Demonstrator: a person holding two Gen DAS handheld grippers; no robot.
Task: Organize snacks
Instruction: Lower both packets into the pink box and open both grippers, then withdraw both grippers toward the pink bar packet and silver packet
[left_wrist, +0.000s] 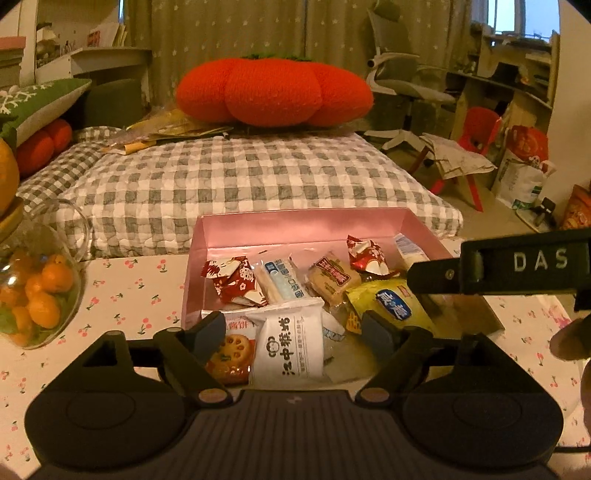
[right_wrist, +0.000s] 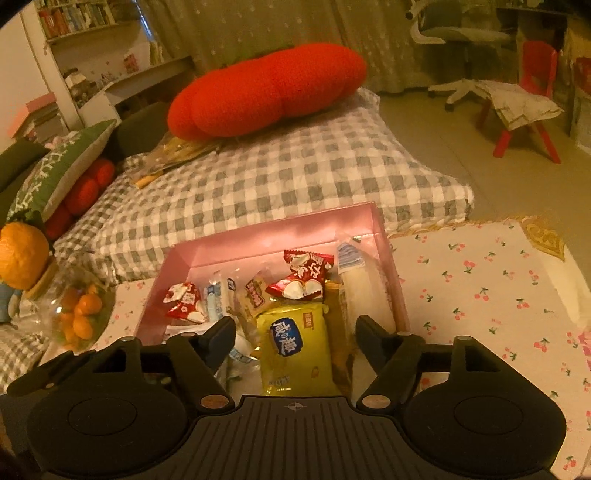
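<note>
A pink box (left_wrist: 258, 229) (right_wrist: 258, 243) on the cherry-print tablecloth holds several wrapped snacks. My left gripper (left_wrist: 295, 328) is open over the box's near end, its fingers either side of a white packet (left_wrist: 291, 347) and beside a cracker packet (left_wrist: 232, 350). My right gripper (right_wrist: 295, 332) is open, its fingers astride a yellow packet (right_wrist: 295, 350) that lies in the box. Red-and-white candies (left_wrist: 236, 280) (right_wrist: 303, 277), a blue-white bar (left_wrist: 280, 277) and a brown cake packet (left_wrist: 328, 277) lie farther in. The right gripper's black body (left_wrist: 517, 266) shows in the left wrist view.
A glass jar of small oranges (left_wrist: 37, 291) (right_wrist: 79, 314) stands left of the box. A checked mattress (left_wrist: 240, 177) with a red pumpkin cushion (left_wrist: 273, 92) lies behind the table. Tablecloth (right_wrist: 480, 288) extends right of the box. A chair and red stool (right_wrist: 524, 96) stand beyond.
</note>
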